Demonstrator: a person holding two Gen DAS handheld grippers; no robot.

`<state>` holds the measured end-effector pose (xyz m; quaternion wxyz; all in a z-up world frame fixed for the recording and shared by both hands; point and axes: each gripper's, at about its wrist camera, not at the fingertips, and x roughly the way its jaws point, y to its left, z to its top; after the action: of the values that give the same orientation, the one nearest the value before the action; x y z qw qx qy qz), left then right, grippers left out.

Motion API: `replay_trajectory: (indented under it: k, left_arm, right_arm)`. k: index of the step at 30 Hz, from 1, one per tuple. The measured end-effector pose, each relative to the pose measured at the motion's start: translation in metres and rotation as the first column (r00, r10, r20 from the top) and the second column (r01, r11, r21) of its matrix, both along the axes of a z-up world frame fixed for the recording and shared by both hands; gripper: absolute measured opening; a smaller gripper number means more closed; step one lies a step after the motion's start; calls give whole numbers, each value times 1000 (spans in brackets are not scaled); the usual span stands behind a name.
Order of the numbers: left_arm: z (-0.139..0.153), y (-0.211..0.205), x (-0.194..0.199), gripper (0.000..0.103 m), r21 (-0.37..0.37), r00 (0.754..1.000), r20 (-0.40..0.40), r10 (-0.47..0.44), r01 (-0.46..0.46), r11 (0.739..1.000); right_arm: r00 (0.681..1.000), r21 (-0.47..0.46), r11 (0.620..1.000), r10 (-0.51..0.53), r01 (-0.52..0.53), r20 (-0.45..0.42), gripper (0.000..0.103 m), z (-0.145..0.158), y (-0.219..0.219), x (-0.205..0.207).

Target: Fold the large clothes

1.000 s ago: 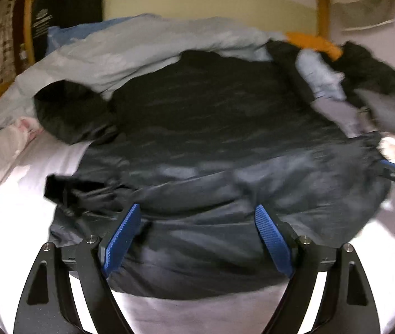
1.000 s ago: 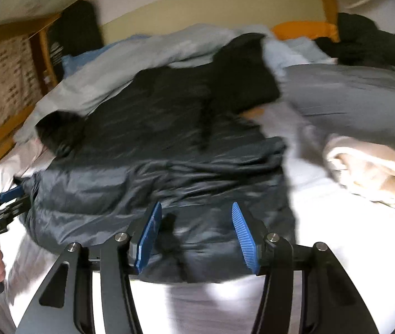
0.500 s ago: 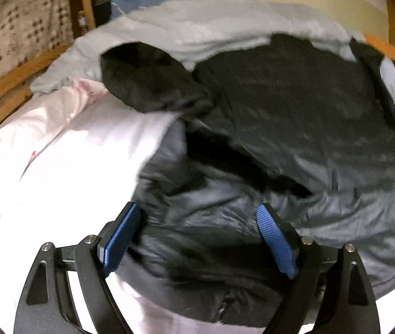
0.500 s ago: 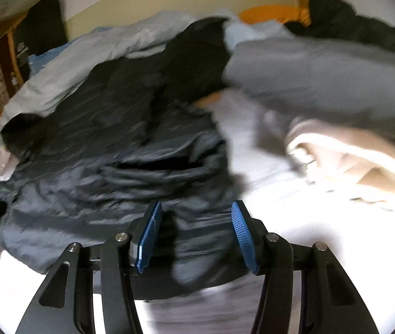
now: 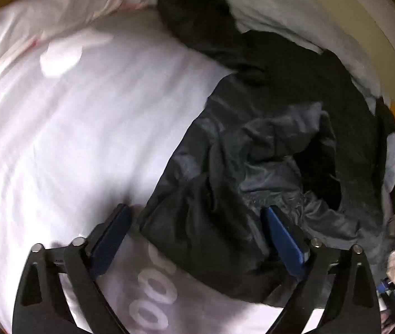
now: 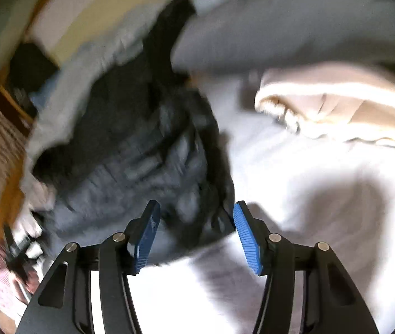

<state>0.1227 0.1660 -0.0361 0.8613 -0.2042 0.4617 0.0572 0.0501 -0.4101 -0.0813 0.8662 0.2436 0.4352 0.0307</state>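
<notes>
A large dark grey puffer jacket [image 5: 253, 153] lies crumpled on the white bed sheet [image 5: 72, 125], its black hood [image 5: 197, 14] towards the top. My left gripper [image 5: 196, 210] stands wide open low over the jacket's left edge, with dark fabric between the fingers and one pad over bare sheet. In the right wrist view the jacket [image 6: 141, 153] is blurred. My right gripper [image 6: 196, 204] is at its lower right corner, jaws opening, with the fabric's edge between the pads but not pinched.
A folded beige garment [image 6: 336, 105] and a grey garment [image 6: 281, 27] lie right of the jacket. A pale blanket [image 5: 295, 14] is heaped behind it. The wooden bed frame [image 6: 11, 200] runs along the left. Bare sheet [image 6: 322, 194] spreads to the right.
Both views have rolled and dropped closer to the bed. The left gripper slid to the jacket's left edge; the right moved to its right corner. The jacket looks more bunched.
</notes>
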Motion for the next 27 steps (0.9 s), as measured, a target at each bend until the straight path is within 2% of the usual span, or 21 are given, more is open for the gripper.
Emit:
replay_trajectory:
  k: [2,3,4,6,8,10,13,14,16,17,20,21,23,24,26,27]
  left_arm:
    - [3,-14,2,57,60,999,11,-48,48,997]
    - [5,-21,2,37,81,997,16,-77,76,994]
    - [5,-26,2,29,91,995,24,-100,97,991]
    - [13,-31,-5,20,143,996,51,-71,63,988]
    - [26,-32,-17,15,157,993,93,-69,53,986]
    - [43,-35,-35,14,156,987,131,-94,73,985]
    - [58,-39,-70,14,161,982,153,-107,82,984]
    - [60,-41,-77,18,157,981,155,-114,90,983]
    - [57,-45,-94,38,174,980,153,-129,101,980]
    - [54,-48,-93,57,208,981,142,-131,99,973]
    - [58,-54,-90,60,330,974,185,-129,63,942]
    - [61,-56,-90,60,346,969,202,-143,66,936]
    - [71,-61,-91,60,357,951,252,-179,80,931]
    - [75,-64,-90,60,357,942,268,-200,96,929]
    - [78,-74,-81,61,367,929,259,-264,158,917]
    - [77,-79,-75,63,388,929,238,-284,177,904]
  right_arm:
    - [999,-35,999,-13,14,32,57,-2,5,1]
    - [999,-55,998,-11,13,36,55,-1,8,2]
    - [999,-95,996,6,-2,39,36,1,13,5]
    - [998,-111,994,29,-23,54,10,5,21,5]
    - [993,-176,984,13,9,120,8,22,29,-7]
    - [981,-228,973,16,29,193,7,46,33,-28]
    - [966,-218,975,13,45,257,7,74,25,-56]
    - [964,-206,977,6,51,266,7,79,21,-64]
    - [967,-189,979,-22,72,252,7,82,12,-78]
    - [970,-200,977,-25,76,243,8,80,11,-79]
    - [973,-274,953,-66,126,220,15,74,7,-81]
    - [972,-292,945,-86,150,219,20,74,5,-81]
    - [964,-322,929,-104,182,245,20,75,-1,-84]
    - [961,-332,925,-101,186,259,22,78,-1,-85]
    - [951,-332,926,-76,179,300,35,84,0,-88]
    - [948,-327,931,-55,161,312,49,86,1,-87]
